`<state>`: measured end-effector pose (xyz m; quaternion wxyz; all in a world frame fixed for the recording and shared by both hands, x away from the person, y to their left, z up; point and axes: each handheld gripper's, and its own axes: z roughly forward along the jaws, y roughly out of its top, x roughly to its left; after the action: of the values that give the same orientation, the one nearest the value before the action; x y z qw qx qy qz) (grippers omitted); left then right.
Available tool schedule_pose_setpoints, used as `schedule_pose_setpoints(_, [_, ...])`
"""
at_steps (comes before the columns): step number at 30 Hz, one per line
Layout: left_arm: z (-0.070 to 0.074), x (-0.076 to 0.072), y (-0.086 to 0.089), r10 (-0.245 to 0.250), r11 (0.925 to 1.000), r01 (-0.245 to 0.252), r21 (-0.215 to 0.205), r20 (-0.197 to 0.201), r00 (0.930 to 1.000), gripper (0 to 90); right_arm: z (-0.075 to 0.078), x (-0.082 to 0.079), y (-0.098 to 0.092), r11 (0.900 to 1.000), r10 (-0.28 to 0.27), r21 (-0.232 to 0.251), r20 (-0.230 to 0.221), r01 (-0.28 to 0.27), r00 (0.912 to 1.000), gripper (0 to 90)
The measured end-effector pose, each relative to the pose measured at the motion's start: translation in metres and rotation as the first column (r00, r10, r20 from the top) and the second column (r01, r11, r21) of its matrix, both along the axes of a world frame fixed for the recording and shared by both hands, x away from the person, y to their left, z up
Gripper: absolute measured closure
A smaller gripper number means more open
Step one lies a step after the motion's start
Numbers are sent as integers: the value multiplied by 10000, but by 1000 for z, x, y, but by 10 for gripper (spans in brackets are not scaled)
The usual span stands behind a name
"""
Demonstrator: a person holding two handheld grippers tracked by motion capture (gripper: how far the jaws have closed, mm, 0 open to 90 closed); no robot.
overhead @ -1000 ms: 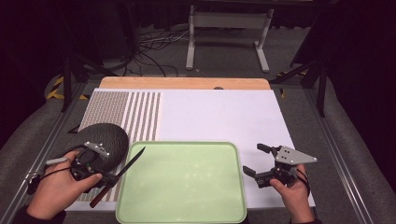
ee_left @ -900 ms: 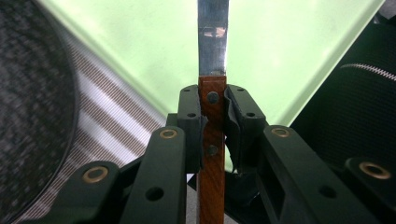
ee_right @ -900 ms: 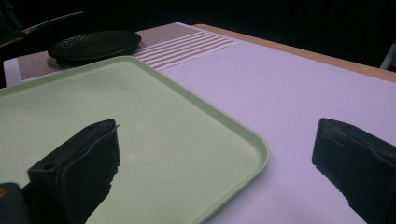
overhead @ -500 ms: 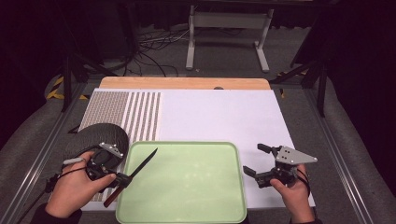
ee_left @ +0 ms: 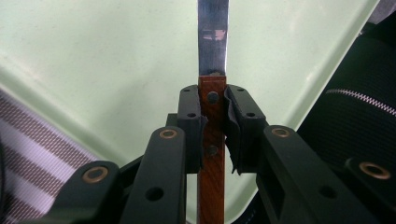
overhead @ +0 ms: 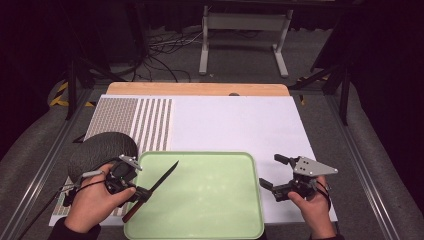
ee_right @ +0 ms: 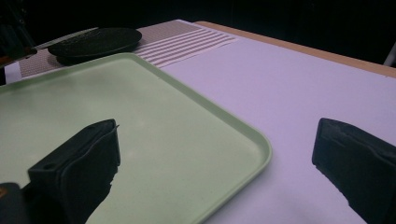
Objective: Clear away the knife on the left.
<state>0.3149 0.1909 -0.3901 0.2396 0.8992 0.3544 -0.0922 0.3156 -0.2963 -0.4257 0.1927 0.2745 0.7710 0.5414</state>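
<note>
A knife (overhead: 152, 189) with a reddish-brown wooden handle (ee_left: 211, 154), two rivets showing in it, and a narrow steel blade (ee_left: 213, 37). It is held off the surface over the left edge of the pale green tray (overhead: 220, 210), near the tray's front left corner, blade slanting toward the far right over the tray
</note>
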Motion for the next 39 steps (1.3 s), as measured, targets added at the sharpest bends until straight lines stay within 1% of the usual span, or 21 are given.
schedule_pose_setpoints(2, [-2,0,-3,-79,10000,80,55,-94,9999,776,0,0,0,10000,2,-12,3,-2,10000,16])
schedule_pose_setpoints(6, [-5,2,-7,-140,9998,141,104,-95,9999,776,0,-1,1,10000,65,18,-1,-65,10000,16])
schedule_pose_setpoints(10, [-8,2,-8,-35,9999,37,112,-145,9999,775,0,0,1,10000,24,-1,-5,-24,10000,16])
schedule_pose_setpoints(11, [-10,3,-9,27,9998,-23,199,-194,9998,776,-1,0,0,10000,46,20,-12,-46,10000,16])
schedule_pose_setpoints(12, [-10,3,-9,27,9998,-23,199,-194,9998,776,-1,0,0,10000,63,22,-33,-63,10000,16])
schedule_pose_setpoints(15, [-14,5,-13,182,9996,-175,207,-314,9993,776,-3,1,-1,10000,22,26,-73,-22,10000,17])
schedule_pose_setpoints(16, [-18,6,-15,121,9996,-110,258,-415,9991,776,-3,1,-1,10000,13,40,-88,-13,10000,17])
schedule_pose_setpoints(19, [-21,7,-15,176,9993,-158,344,-540,9984,776,-3,0,-1,10000,52,3,-68,-52,10000,16])
schedule_pose_setpoints(22, [-24,7,-15,227,9987,-201,460,-566,9981,775,-3,0,0,10000,76,-6,-67,-76,9999,16])
schedule_pose_setpoints(26, [-30,9,-17,214,9979,-165,624,-790,9966,776,-3,1,-1,10000,81,41,-119,-81,9999,16])
schedule_pose_setpoints(33, [-35,11,-17,206,9974,-137,711,-975,9950,775,-4,1,-1,10000,62,74,-159,-61,9999,16])
schedule_pose_setpoints(36, [-38,12,-17,382,9966,-303,765,-1046,9938,776,-4,1,-1,9999,76,74,-169,-75,9998,16])
schedule_pose_setpoints(39, [-40,13,-16,423,9961,-330,823,-1141,9926,776,-4,1,-2,9999,74,120,-175,-72,9998,16])
